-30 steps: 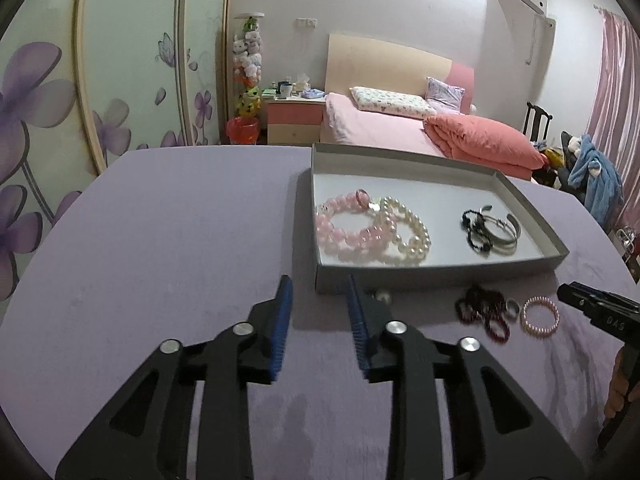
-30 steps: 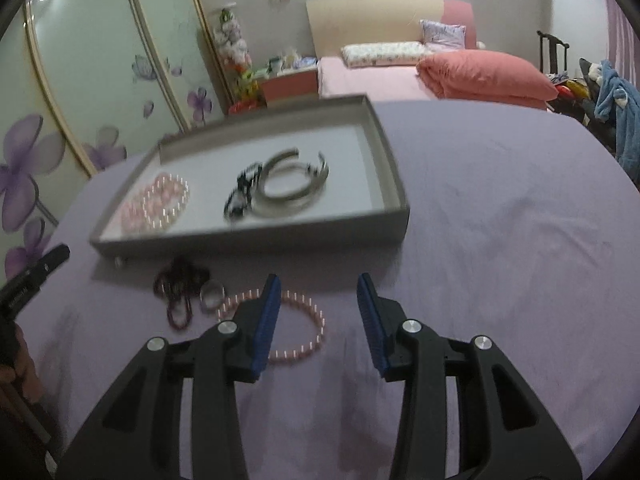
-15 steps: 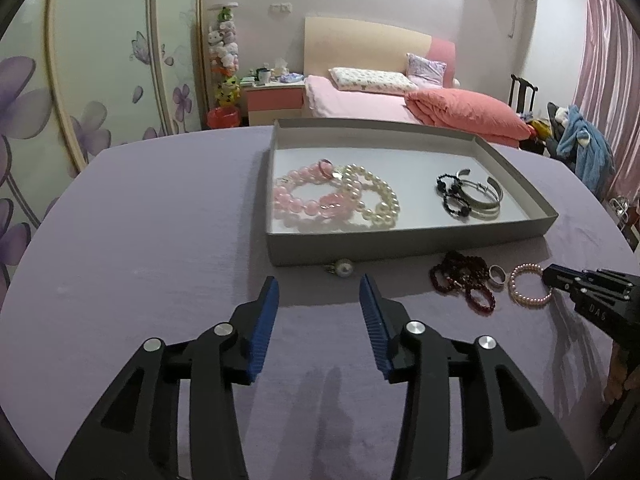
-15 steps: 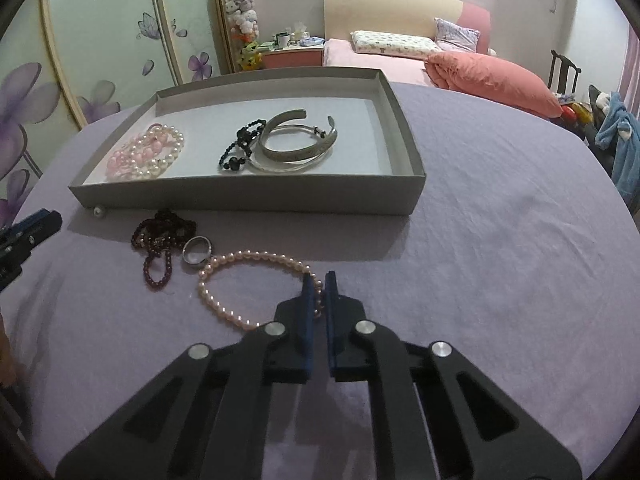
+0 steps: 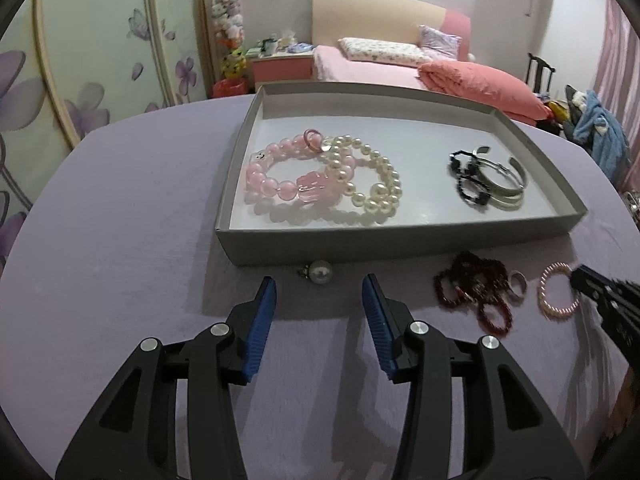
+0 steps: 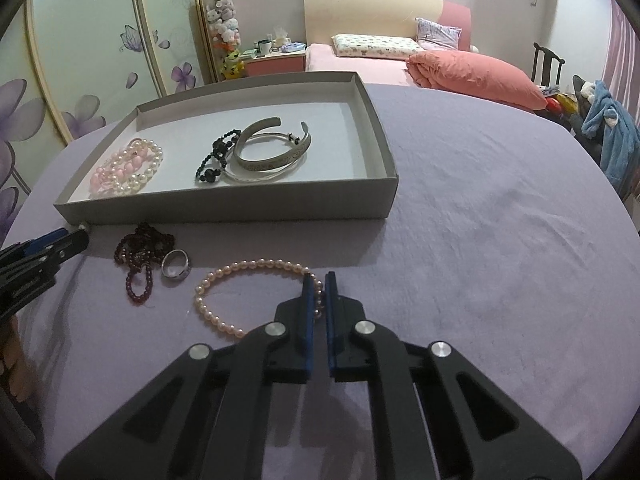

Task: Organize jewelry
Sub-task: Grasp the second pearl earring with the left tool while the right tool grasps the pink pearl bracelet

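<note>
A grey tray [image 5: 400,246] [image 6: 240,212] on the purple table holds pink and white bead bracelets [image 5: 320,178] [image 6: 128,168], a black bead bracelet [image 6: 214,158] and silver bangles [image 5: 504,180] [image 6: 272,152]. In front of it lie a pearl earring [image 5: 320,272], a dark red bead strand [image 5: 476,292] [image 6: 140,258], a silver ring [image 6: 175,264] and a pink pearl bracelet [image 6: 248,296] [image 5: 558,294]. My right gripper [image 6: 319,280] is shut on the pearl bracelet's right side. My left gripper [image 5: 319,284] is open, just before the earring.
The purple tablecloth [image 6: 500,240] stretches wide to the right of the tray. Behind the table are a pink bed [image 6: 440,60], a nightstand [image 6: 276,60], a floral wardrobe [image 5: 80,60] and a chair with clothes [image 6: 600,120].
My right gripper moved forward and closed on the pink pearl bracelet. My left gripper opened wider and moved toward the pearl earring by the tray's front wall.
</note>
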`<state>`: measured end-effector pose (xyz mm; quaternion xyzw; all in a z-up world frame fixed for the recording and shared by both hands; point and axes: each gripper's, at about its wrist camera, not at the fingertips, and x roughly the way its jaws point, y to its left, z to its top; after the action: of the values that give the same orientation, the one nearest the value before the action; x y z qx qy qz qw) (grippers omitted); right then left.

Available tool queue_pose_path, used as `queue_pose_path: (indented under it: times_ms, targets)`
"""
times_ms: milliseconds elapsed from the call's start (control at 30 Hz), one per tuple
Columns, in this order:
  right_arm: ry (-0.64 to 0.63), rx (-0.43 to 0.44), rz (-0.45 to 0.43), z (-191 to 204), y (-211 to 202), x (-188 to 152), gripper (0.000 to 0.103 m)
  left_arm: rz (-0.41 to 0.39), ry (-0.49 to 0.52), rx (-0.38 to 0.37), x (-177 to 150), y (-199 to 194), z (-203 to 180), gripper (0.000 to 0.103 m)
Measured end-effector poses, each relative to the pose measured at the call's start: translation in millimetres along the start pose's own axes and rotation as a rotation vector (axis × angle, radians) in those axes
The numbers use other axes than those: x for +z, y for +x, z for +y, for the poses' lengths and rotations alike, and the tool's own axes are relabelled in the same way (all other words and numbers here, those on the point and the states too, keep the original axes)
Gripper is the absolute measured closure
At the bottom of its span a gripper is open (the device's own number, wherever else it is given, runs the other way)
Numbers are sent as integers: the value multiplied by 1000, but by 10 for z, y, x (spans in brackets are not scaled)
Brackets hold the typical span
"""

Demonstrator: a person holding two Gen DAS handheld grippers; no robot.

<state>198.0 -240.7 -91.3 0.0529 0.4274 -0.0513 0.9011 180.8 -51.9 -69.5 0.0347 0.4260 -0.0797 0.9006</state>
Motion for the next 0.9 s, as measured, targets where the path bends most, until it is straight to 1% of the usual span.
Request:
queue_pose_path:
  times_ms: [100, 233, 300, 400, 433, 633, 900]
  targets:
    - [3, 4, 0, -17, -7, -4, 97, 9, -17, 23, 18, 48, -7, 58]
    - [5, 6, 0, -23, -8, 1, 97, 5, -31, 48, 35, 63, -15, 66]
    - [5, 7, 0, -27, -8, 3, 97, 5, -37, 52, 40, 68, -12, 67]
    - [5, 6, 0, -24, -7, 1, 96, 3, -34, 51, 36, 65, -28, 76]
    - [5, 6, 0, -22, -7, 0, 96, 3, -33, 54, 32, 65, -32, 82]
    - [5, 6, 0, -22, -7, -1, 97, 2, -35, 40, 5, 28, -20, 83]
    - [4, 7, 0, -24, -7, -2, 97, 3, -4, 25, -150, -108, 34, 83]
